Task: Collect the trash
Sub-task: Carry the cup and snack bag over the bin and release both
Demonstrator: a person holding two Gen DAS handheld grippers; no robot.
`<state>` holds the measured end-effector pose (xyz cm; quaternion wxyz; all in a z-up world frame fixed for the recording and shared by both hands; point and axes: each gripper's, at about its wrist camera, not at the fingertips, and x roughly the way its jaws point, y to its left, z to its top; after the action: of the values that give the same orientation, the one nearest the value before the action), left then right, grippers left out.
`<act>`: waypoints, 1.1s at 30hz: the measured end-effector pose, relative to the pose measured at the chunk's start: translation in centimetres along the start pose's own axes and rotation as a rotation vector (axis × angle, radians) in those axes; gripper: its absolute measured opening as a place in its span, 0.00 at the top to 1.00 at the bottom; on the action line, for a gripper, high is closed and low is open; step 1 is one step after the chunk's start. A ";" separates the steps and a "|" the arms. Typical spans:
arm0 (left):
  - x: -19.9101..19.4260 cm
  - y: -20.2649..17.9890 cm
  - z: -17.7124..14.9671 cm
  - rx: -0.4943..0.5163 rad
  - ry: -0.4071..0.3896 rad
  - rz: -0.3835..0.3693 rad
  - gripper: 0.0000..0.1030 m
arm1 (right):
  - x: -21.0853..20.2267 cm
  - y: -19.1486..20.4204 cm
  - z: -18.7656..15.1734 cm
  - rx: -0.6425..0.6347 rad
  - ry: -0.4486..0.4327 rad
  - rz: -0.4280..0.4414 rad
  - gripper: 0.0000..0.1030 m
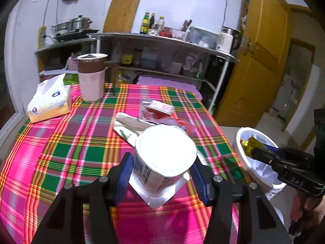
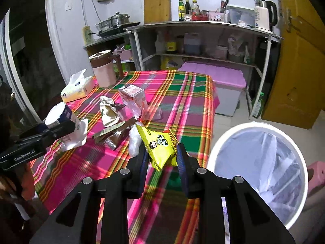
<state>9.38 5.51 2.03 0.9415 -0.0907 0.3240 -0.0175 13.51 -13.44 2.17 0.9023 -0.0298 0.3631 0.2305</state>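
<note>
In the left wrist view my left gripper (image 1: 162,172) is shut on a white paper cup (image 1: 164,150), held bottom up above the plaid tablecloth (image 1: 81,142), its peeled lid hanging below. In the right wrist view my right gripper (image 2: 162,156) is shut on a yellow snack packet (image 2: 160,148) over the table's right edge, beside the white lined trash bin (image 2: 258,125). From the left wrist that right gripper (image 1: 256,152) hovers over the bin (image 1: 238,144). A pink carton (image 2: 132,93), a crumpled paper bag (image 2: 108,111), brown wrappers (image 2: 113,132) and clear plastic (image 2: 134,140) lie on the table.
A pink jug (image 1: 91,79) and a tissue pack (image 1: 48,101) stand at the table's far left. Behind are metal shelves (image 2: 203,26) with bottles and a kettle. A yellow door (image 2: 300,61) and a pink stool (image 2: 316,170) are to the right of the bin.
</note>
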 end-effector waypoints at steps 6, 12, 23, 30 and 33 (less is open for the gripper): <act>-0.4 -2.5 0.0 0.034 0.002 -0.041 0.46 | -2.0 -0.9 -1.0 0.025 -0.017 -0.023 0.72; -0.1 -5.3 -0.1 0.073 0.013 -0.089 0.46 | -3.7 -2.7 -2.0 0.060 -0.032 -0.054 0.72; 1.4 -10.8 0.3 0.141 0.033 -0.179 0.46 | -5.8 -6.9 -3.6 0.136 -0.043 -0.120 0.72; 3.3 -14.1 0.6 0.180 0.053 -0.238 0.46 | -6.4 -10.0 -4.9 0.198 -0.030 -0.172 0.72; 4.0 -15.6 0.8 0.198 0.060 -0.264 0.46 | -6.4 -11.2 -5.4 0.222 -0.021 -0.185 0.72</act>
<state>13.46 -10.07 3.06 0.9254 -0.0386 0.3337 -0.1754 10.88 -27.18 1.24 0.9213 0.0392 0.3723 0.1049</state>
